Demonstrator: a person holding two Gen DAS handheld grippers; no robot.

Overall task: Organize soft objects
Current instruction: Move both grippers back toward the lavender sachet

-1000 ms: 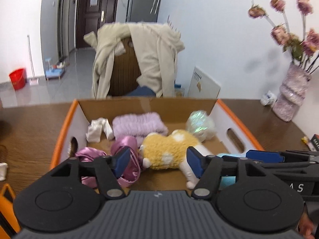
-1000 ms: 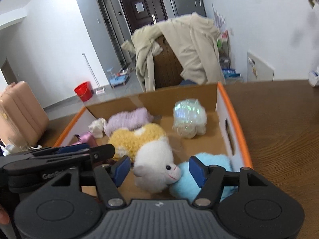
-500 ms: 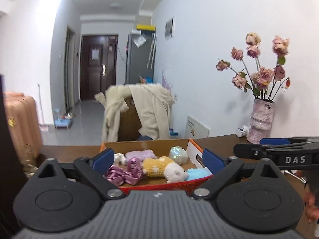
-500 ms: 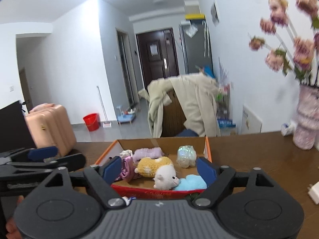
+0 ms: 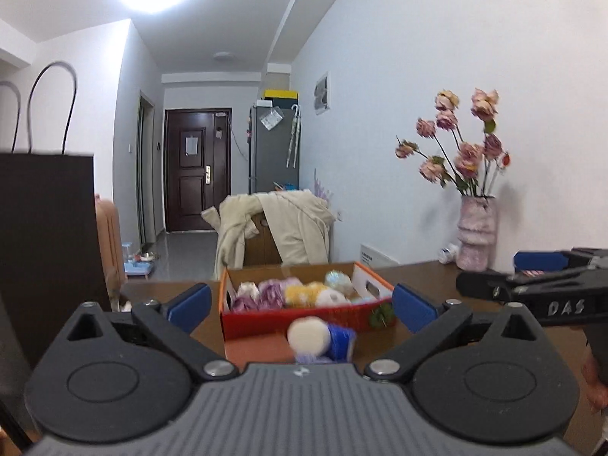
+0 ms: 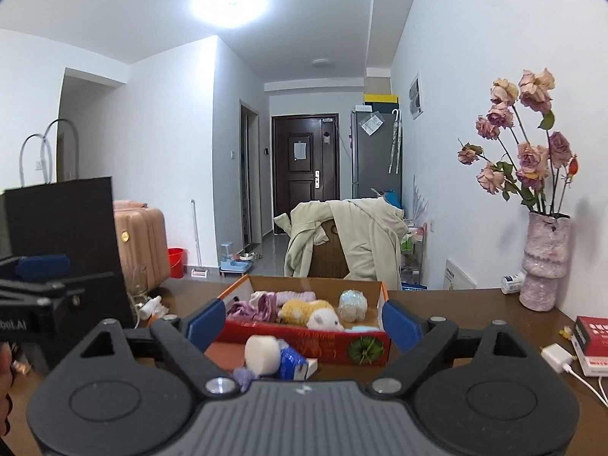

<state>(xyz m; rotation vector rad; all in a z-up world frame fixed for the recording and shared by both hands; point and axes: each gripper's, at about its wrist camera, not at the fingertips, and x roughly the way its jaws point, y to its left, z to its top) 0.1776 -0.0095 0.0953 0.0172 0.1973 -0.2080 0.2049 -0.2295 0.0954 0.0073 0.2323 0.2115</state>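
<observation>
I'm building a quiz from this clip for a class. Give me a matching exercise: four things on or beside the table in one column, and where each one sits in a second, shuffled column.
Things
1. yellow plush
2. pink vase
3. white roll
4. black paper bag

Places
A. on the table in front of the cardboard box, on the near side
B. far left of the table
C. inside the box
D. far right, by the wall, holding dried roses

Pairs: 1-C, 2-D, 3-A, 4-B
</observation>
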